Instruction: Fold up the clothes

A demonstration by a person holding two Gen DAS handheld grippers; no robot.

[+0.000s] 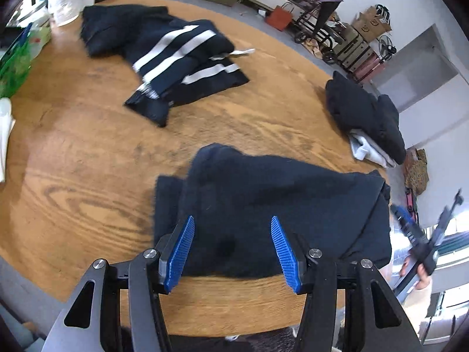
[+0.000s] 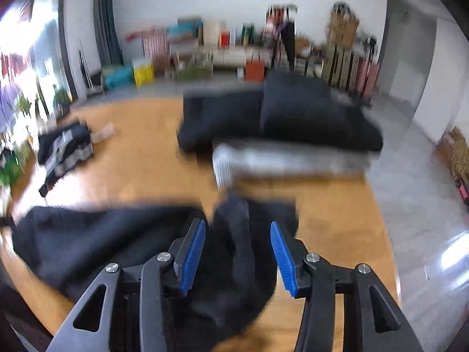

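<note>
Two folded garments [image 1: 369,120] sit stacked at the surface's [image 1: 88,176] right edge; a dark garment [image 1: 263,205] lies rumpled at the near edge, a striped one [image 1: 176,55] bunched toward the far edge. Left tool [image 1: 231,246] and right tool [image 2: 237,255] are both spread, holding nothing.

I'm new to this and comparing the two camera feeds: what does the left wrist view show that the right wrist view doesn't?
Only the left wrist view shows the right gripper from outside, with the hand holding it, and a white tub. Only the right wrist view shows a window and green curtain. Both share the wooden table, striped garment, dark garment and folded pile.
</note>
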